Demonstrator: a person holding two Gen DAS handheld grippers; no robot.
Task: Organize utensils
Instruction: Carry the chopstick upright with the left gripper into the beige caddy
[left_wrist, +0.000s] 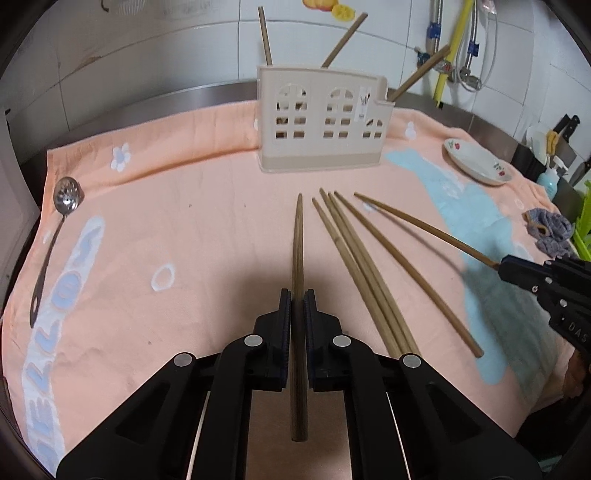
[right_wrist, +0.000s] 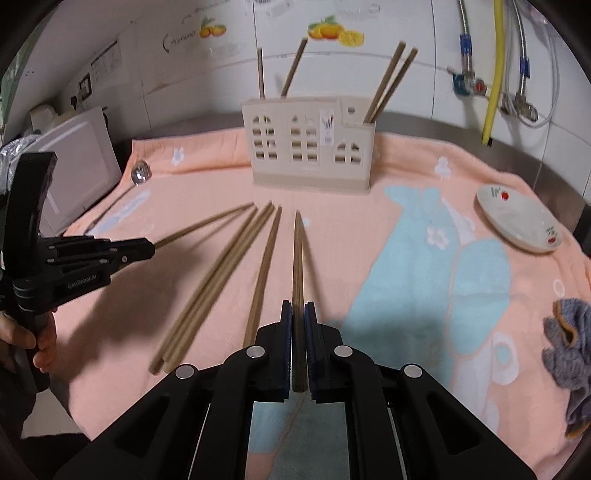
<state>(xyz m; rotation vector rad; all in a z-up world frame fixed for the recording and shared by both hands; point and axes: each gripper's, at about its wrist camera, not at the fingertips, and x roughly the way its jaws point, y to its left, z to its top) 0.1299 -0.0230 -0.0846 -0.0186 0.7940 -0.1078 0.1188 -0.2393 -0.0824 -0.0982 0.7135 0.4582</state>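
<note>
presently the left gripper (left_wrist: 297, 306) is clenched on one wooden chopstick (left_wrist: 297, 236), the right gripper (right_wrist: 297, 317) on another chopstick (right_wrist: 297, 254). four loose chopsticks (left_wrist: 362, 266) lie between them on the peach towel (left_wrist: 184, 221), before the utensil holder (left_wrist: 321, 118).

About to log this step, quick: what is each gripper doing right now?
Left gripper: shut on a chopstick.
Right gripper: shut on another chopstick.
</note>
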